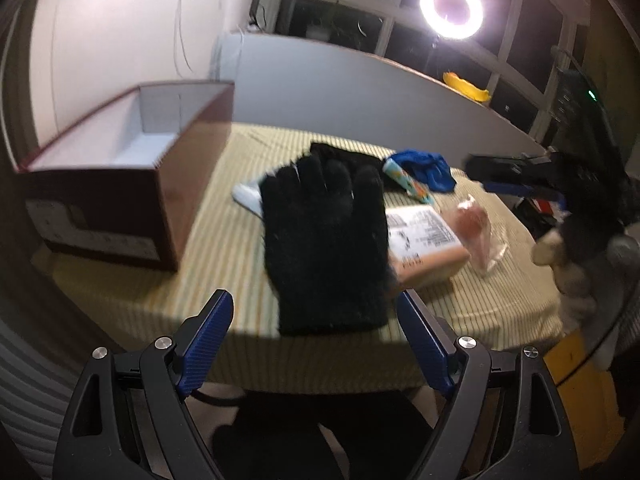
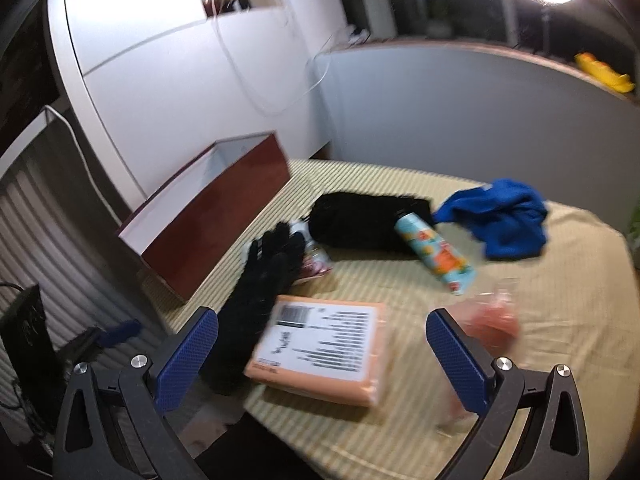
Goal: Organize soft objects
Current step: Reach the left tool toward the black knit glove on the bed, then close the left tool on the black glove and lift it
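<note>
black glove point(image 1: 326, 236) lies flat, fingers pointing away from left gripper point(image 1: 316, 344).

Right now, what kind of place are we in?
Probably a room in a home, set up for recording: a small table with a striped cloth, a ring light by dark windows, and an open shoebox beside a black glove.

The left wrist view looks forward from low at the counter's point(image 1: 460, 312) near edge, with the black glove point(image 1: 326, 240) close ahead at 12 o'clock and the open box point(image 1: 132, 184) at 10 o'clock. The right wrist view sits slightly higher and further right, facing the counter point(image 2: 560, 320) at an angle toward 11 o'clock. Both views share the glove point(image 2: 264, 276), box point(image 2: 224, 216), orange package point(image 2: 320, 348) and ring light point(image 1: 451, 2).
</note>
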Tool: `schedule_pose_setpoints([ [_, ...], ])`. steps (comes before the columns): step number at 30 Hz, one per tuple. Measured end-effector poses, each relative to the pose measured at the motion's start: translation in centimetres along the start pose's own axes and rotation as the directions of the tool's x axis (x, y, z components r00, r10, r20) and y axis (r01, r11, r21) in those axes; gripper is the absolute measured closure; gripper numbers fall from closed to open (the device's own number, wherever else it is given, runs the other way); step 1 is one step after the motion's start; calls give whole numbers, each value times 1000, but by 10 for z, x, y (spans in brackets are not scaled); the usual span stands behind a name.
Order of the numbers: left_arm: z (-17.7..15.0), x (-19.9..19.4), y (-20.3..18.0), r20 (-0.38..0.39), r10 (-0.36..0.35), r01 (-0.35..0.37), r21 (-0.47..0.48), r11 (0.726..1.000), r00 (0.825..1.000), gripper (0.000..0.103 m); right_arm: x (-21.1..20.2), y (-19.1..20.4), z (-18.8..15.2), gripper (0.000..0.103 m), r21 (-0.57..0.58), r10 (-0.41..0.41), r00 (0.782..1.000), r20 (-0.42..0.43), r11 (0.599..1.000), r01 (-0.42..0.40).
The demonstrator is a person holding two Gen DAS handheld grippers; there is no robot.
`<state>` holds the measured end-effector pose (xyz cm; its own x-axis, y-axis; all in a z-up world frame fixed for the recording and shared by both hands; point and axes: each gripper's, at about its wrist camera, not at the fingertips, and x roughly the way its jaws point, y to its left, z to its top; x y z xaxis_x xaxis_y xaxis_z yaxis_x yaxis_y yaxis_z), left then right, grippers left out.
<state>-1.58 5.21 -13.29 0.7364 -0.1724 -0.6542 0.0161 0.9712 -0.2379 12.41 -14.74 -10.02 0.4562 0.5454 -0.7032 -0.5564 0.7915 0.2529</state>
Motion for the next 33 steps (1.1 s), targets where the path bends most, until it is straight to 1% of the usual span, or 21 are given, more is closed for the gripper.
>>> schedule_pose_setpoints([
  [2,-1,7,1,-17,-16,15,-6,1000,1000,19,15,4,4,0,-3,17,999,-42,1000,-17],
  [6,-2,21,6,-54,-57,54,-55,997,997,19,40,8,12,0,7,59,992,-112,998,-59],
  [8,-2,27,7,-64,-70,66,-64,996,995,19,52,9,15,0,3,55,989,-136,998,-56],
  [16,2,48,3,-87,-76,71,-53,996,993,19,90,18,31,2,-38,40,976,-212,998,-50],
  [21,3,56,-1,-110,-109,104,-48,993,988,19,110,23,33,9,-50,48,964,-260,997,-63],
  [23,2,59,-4,-114,-95,92,-28,995,989,19,117,25,32,12,-53,54,958,-280,996,-72],
  [27,5,67,-4,-124,-75,73,-21,997,989,19,126,28,32,24,-66,54,952,-300,995,-77],
  [29,5,73,-4,-141,-59,58,-13,998,988,19,130,30,32,33,-66,56,949,-310,995,-80],
  [31,5,76,-7,-135,-47,48,2,999,990,19,134,31,31,49,-65,59,943,-327,994,-85],
  [32,5,76,-8,-134,-39,40,11,999,990,19,135,32,31,52,-65,60,941,-334,994,-86],
  [33,6,77,-8,-132,-33,35,10,999,991,19,136,32,31,57,-66,59,940,-337,994,-86],
])
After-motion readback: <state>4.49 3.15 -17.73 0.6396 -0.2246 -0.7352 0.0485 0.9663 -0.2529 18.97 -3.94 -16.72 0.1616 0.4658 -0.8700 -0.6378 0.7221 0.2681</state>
